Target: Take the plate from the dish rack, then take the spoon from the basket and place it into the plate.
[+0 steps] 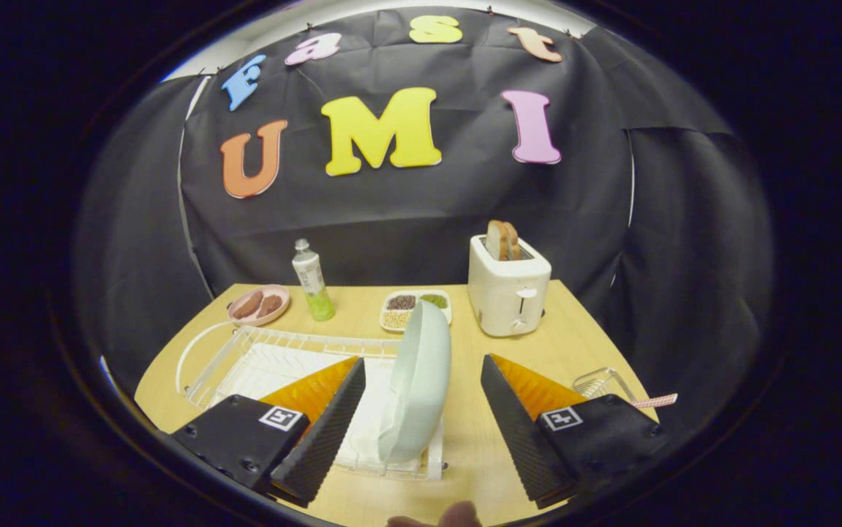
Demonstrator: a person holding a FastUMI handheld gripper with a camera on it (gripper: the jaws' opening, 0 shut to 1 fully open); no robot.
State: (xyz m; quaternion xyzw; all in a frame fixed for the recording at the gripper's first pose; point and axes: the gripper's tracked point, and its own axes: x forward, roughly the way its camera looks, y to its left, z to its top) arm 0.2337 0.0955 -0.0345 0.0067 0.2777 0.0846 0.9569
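Between the spread tongs [421, 424], touching neither finger, a pale green plate [418, 380] stands on edge in the white dish rack [260, 359] on the counter [574, 344].

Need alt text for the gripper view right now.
The gripper has its jaws open around a pale green plate standing on edge in a white dish rack, not yet touching it. Beyond stand a toaster, a bottle and food dishes.

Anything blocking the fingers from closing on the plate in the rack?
Nothing visible does. The plate stands on edge in the dish rack, in the gap between the open gripper fingers, with neither finger touching it.
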